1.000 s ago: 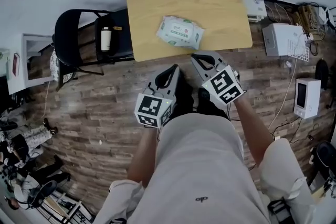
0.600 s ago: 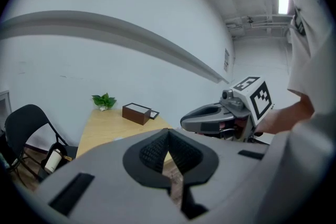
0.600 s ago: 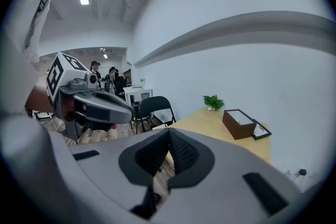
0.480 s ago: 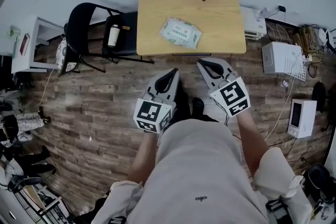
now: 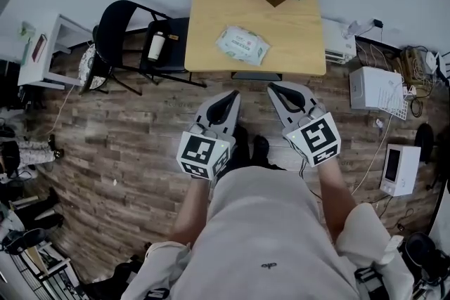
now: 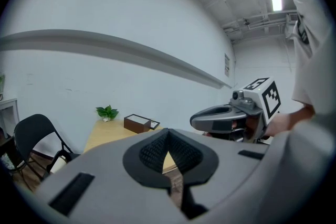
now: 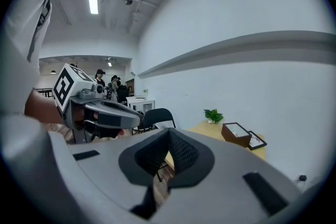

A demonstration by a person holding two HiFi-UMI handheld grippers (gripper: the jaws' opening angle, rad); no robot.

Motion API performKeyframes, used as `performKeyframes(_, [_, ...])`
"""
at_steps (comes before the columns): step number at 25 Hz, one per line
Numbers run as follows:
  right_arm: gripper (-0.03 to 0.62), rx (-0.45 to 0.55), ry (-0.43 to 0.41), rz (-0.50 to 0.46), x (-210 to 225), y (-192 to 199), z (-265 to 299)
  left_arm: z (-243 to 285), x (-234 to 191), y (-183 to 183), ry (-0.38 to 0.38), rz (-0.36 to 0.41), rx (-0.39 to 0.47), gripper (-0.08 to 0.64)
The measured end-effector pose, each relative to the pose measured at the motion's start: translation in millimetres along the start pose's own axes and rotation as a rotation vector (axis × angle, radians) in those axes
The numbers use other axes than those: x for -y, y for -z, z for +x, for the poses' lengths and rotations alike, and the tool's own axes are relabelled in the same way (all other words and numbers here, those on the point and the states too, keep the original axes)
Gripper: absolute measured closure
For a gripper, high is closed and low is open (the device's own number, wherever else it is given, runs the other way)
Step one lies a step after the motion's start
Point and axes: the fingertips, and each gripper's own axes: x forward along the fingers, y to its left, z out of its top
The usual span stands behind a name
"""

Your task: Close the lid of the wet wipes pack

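Wooden table point(image 5: 299, 46) with wet wipes pack point(image 5: 242, 45)

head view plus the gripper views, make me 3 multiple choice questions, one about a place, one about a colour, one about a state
1. Where does the wet wipes pack lie?
A. inside a drawer
B. on the wooden table
C. held up in the air

2. What colour is the folding chair beside the table?
A. black
B. red
C. yellow

3. How do the jaws of the right gripper stand?
A. wide apart
B. closed on the pack
C. together with nothing between them

Answers:
1 B, since the head view shows the pack flat on the tabletop, near its front edge.
2 A, since the chair's seat and back are both black.
3 C, since the right gripper view shows the pads meeting with only floor and table beyond them, well short of the pack.
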Motion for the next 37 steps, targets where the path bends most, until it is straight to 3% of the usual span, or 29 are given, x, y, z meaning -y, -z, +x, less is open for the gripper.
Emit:
performKeyframes(18, [0.594,0.058,0.032,0.016,-1.0,-28.4,-19.0,-15.8,7.3,-31.5,0.017,0.044,0.03,0.554])
performKeyframes(37, [0.594,0.064,0.001,-0.005,-15.2,-22.4,-42.1,-25.9,25.0,-22.8,-0.002,0.032,0.029,0.554])
